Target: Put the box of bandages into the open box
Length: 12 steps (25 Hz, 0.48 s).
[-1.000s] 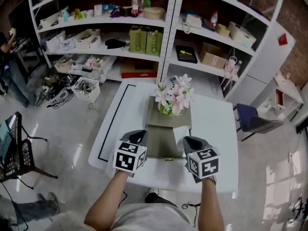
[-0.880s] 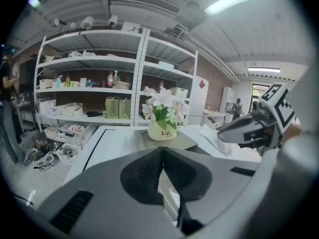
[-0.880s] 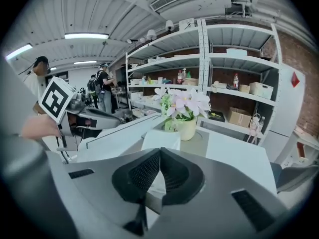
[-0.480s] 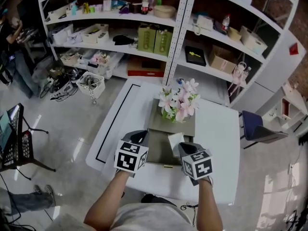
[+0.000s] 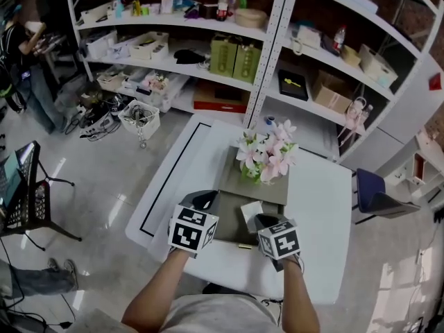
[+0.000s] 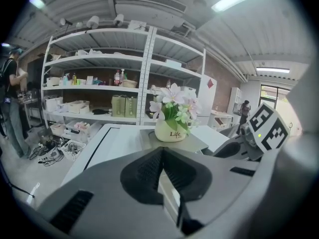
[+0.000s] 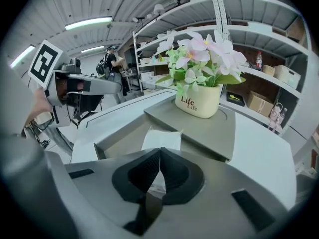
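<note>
The box of bandages [image 5: 251, 209] is small and white. It sits just ahead of my right gripper [image 5: 258, 220], over the right part of the open box [image 5: 225, 229], a flat grey tray with its lid folded back. In the right gripper view the jaws meet at their tips on the near end of the box of bandages [image 7: 162, 138], and the open box's left wall [image 7: 94, 144] lies to its left. My left gripper [image 5: 202, 201] sits beside the tray's left wall with its jaws closed [image 6: 160, 156] and nothing clearly between them.
A pot of pink and white flowers [image 5: 266, 159] stands on the folded-back lid [image 5: 237, 179], straight ahead of both grippers. The white table [image 5: 320, 214] has a black-lined mat [image 5: 173, 179] on its left. Loaded shelves [image 5: 229, 54] rise behind, and a person [image 5: 21, 68] stands far left.
My right gripper has moved left with the box of bandages, from the tray's right edge to over its inside. The left gripper has stayed by the left wall.
</note>
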Each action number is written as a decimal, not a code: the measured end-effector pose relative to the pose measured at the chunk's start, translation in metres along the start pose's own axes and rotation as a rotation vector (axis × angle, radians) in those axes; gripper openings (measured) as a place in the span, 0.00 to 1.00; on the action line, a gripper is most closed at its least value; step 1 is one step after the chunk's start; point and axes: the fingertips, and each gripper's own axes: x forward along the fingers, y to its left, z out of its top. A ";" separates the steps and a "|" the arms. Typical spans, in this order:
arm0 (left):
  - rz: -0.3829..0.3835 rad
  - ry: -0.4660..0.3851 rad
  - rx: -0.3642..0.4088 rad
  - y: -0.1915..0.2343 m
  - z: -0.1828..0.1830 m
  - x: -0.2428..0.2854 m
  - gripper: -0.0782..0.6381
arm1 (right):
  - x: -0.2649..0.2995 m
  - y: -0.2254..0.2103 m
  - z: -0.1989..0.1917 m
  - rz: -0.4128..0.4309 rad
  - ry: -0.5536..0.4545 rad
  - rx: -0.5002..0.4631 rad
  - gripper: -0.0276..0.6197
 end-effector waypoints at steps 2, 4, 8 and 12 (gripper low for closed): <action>0.004 0.000 -0.004 0.001 0.000 -0.001 0.11 | 0.006 0.002 -0.003 0.011 0.024 -0.006 0.05; 0.009 0.000 -0.007 0.003 0.000 -0.001 0.11 | 0.012 0.002 -0.005 0.017 0.041 -0.010 0.05; 0.022 0.002 -0.010 0.007 -0.001 -0.001 0.11 | 0.019 0.002 -0.006 0.029 0.061 -0.010 0.05; 0.027 0.005 -0.012 0.008 -0.002 0.001 0.11 | 0.026 0.001 -0.009 0.036 0.076 -0.008 0.05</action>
